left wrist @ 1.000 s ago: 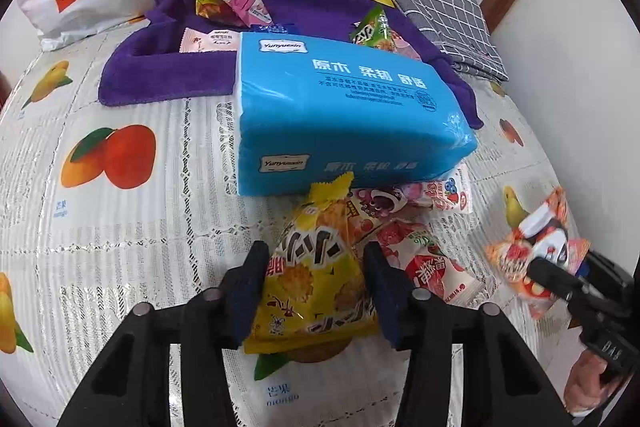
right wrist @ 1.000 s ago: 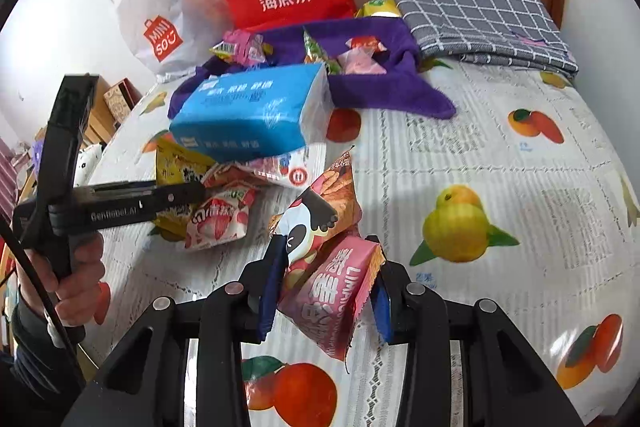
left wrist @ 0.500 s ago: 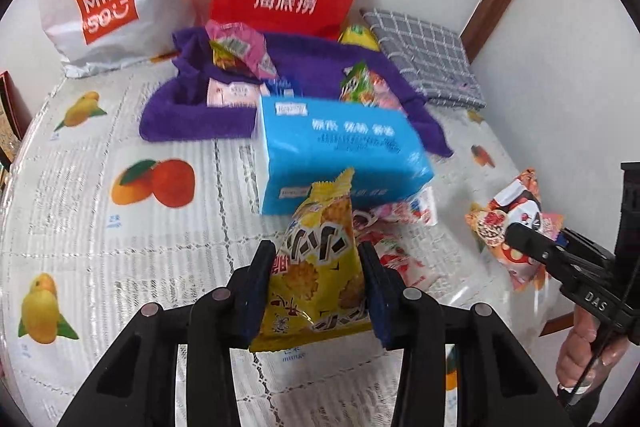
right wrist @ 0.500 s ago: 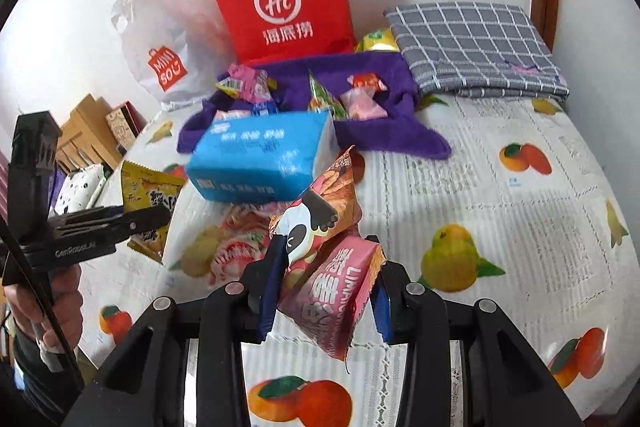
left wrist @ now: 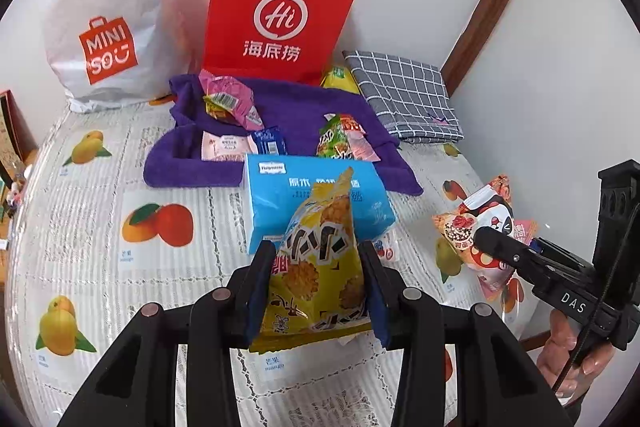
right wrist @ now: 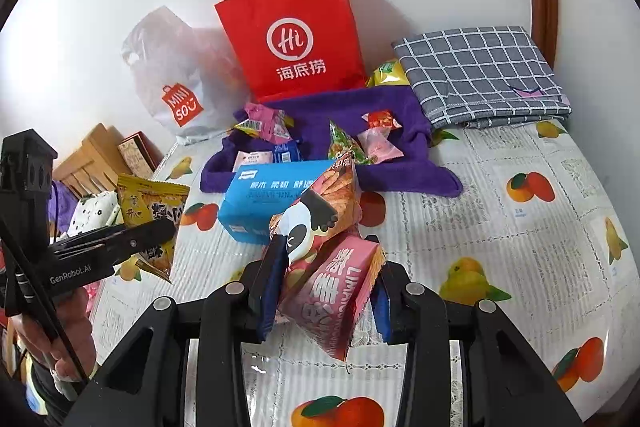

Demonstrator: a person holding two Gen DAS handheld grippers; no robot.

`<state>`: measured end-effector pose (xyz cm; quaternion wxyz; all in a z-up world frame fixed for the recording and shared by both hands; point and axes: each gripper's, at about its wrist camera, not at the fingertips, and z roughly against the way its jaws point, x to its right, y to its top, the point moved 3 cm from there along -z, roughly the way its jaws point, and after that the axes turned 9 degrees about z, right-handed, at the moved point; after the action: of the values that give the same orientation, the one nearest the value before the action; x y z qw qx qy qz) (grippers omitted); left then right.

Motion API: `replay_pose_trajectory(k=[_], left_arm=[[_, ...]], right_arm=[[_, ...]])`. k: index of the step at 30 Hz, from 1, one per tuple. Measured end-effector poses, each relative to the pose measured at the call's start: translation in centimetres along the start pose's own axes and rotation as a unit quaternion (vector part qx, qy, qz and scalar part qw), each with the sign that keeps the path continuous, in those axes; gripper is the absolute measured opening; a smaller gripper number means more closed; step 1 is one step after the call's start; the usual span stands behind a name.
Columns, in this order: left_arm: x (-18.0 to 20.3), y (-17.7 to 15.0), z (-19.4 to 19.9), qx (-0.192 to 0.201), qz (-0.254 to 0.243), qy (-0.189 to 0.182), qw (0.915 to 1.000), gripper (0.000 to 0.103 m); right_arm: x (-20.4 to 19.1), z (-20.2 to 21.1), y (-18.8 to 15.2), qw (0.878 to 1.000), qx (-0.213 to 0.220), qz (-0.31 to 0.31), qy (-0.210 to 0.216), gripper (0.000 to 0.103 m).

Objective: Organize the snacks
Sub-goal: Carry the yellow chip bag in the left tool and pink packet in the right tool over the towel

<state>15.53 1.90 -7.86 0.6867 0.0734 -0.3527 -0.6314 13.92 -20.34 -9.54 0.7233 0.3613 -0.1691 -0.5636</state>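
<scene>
The left claw (left wrist: 316,287) is pinching a yellow snack bag (left wrist: 320,267), its two pads pressing the bag's sides. The bag is printed with black characters and round crackers, standing upright with its crimped top pointing away, raised clear of the tabletop (left wrist: 80,235). In the right wrist view the person's left hand (right wrist: 60,331) is gripping the handle from below, at the tabletop's left edge.

The right claw (right wrist: 324,291) is pinching two packets together: a pink packet (right wrist: 336,295) with white lettering, tilted, and an orange panda packet (right wrist: 320,215) rising above it. Both are hanging above the tabletop near its front edge. The right hand (left wrist: 576,351) is wrapping the handle at the right edge.

Behind them, a blue tissue pack (left wrist: 316,203) is lying flat mid-tabletop. Further back, a purple towel (left wrist: 280,115) is carrying several small snacks (left wrist: 232,103). Toward the far edge a red paper bag (left wrist: 276,19), a white plastic bag (left wrist: 108,27) and a folded checked cloth (left wrist: 400,95) are sitting by the wall.
</scene>
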Motion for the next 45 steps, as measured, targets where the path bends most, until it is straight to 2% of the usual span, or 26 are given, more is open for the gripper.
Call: replay_pose_trajectory(k=[22, 45], left_arm=[[1.2, 3.3, 0.6, 0.021, -0.012, 0.000, 0.9997, 0.040], [-0.5, 10.2, -3.8, 0.020, 0.002, 0.016, 0.9997, 0.040]], right_arm=[[-0.7, -0.7, 3.9, 1.000, 0.020, 0.019, 0.001, 0.038], [2.1, -5.9, 11.1, 0.999, 0.019, 0.033, -0.019, 0.038]])
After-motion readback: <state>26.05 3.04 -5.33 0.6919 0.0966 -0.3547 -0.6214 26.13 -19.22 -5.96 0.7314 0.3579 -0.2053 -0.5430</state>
